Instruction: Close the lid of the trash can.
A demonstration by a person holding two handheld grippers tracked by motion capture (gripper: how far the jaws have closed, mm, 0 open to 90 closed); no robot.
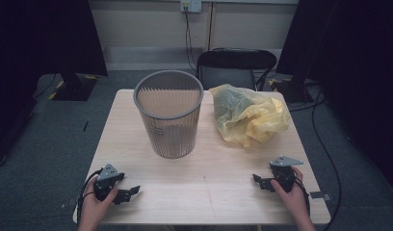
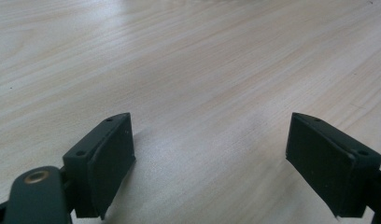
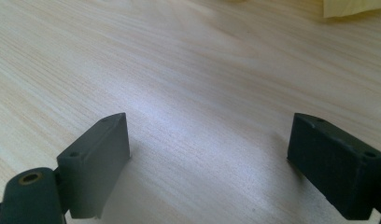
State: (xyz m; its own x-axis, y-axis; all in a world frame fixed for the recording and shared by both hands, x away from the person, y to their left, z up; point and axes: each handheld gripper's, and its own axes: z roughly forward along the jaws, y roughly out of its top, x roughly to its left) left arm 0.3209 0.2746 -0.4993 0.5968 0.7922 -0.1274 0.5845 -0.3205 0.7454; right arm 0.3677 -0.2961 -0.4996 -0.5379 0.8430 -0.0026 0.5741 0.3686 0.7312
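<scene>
A grey slatted wastebasket (image 1: 169, 114) stands upright in the middle of the light wooden table (image 1: 209, 187). To its right lies a crumpled yellow plastic bag (image 1: 248, 114), a corner of which (image 3: 349, 7) shows at the top of the right gripper view. My left gripper (image 1: 131, 192) rests on the table near the front left edge, held in a hand. It is open, with bare wood between its fingers (image 2: 104, 163). My right gripper (image 1: 258, 181) rests near the front right edge, also open with nothing between its fingers (image 3: 97, 161).
A black chair (image 1: 235, 65) stands behind the table's far edge. Dark stands and cables (image 1: 324, 139) sit on the grey floor at both sides. A power outlet (image 1: 190, 6) is on the back wall.
</scene>
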